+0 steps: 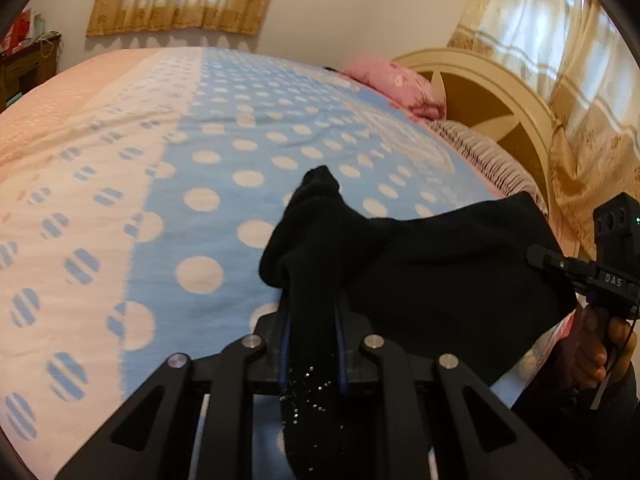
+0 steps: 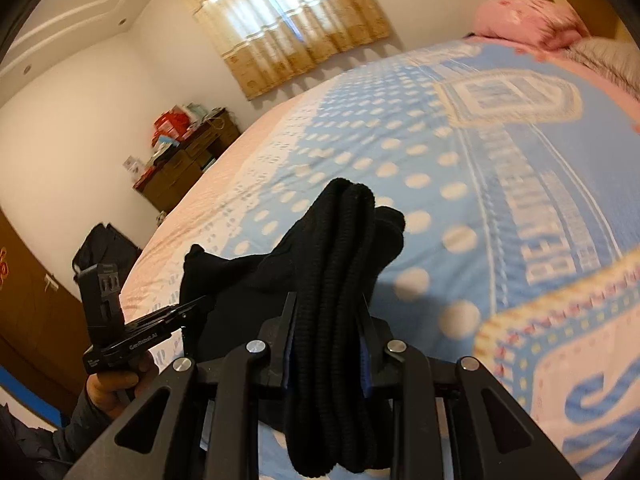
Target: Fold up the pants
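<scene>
I read "DAS" on the right gripper (image 1: pixel 612 280) and "GenRobot.AI" on the left gripper (image 2: pixel 136 344). Both are clamped on the black pants (image 1: pixel 440 264), which I hold stretched between them above the blue polka-dot bedspread (image 1: pixel 224 168); I see no containers.

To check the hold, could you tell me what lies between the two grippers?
Black pants span from the left gripper to the right gripper, seen in both wrist views.

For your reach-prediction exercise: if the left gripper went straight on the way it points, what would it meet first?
Apart from the black pants the left gripper already clamps, probably the blue polka-dot bedspread; depth is unclear.
</scene>
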Demonstrator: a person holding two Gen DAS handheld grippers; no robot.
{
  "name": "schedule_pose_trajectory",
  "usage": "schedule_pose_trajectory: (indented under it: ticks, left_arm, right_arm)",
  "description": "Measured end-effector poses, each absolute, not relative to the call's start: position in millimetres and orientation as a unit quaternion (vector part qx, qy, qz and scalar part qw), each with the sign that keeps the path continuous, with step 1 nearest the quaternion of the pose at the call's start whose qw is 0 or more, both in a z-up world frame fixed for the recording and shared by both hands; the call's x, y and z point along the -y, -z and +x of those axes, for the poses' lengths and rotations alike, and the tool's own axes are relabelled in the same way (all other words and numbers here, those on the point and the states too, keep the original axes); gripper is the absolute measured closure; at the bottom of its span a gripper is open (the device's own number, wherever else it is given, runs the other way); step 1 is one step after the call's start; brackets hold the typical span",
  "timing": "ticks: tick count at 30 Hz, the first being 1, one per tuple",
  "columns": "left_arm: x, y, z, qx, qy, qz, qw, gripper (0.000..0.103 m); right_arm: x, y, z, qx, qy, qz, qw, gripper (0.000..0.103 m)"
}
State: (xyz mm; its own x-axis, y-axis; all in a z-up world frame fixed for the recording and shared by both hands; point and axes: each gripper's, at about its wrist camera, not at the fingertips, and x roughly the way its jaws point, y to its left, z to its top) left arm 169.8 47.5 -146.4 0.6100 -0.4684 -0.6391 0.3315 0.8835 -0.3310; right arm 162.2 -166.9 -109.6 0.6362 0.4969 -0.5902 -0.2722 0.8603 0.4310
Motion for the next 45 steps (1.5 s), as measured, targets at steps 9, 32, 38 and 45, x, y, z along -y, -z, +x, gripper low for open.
schedule_pose_trajectory:
  ticks: [9, 32, 38, 45]
  left_arm:
    - [-113, 116, 172, -0.338, 0.161, -0.1, 0.922, 0.085]
    - [-228, 117, 195, -0.337, -0.016, -0.092, 0.937, 0.086]
    - [-236, 128, 201, -0.354, -0.019, -0.087, 0.931, 0.086]
    - [-238, 134, 206, -0.364, -0.021, -0.074, 0.928, 0.085]
  right_arm:
    - [82, 92, 237, -0.377, -0.288, 0.112, 0.873, 0.078]
    - [-84, 120, 340, -0.414, -0.367, 0.089, 0.828, 0.078]
    - [-84, 139, 353, -0.43, -0.362, 0.096, 0.821, 0.078]
    - [-83, 149, 358, -0.435, -0.359, 0.097, 0.82, 0.078]
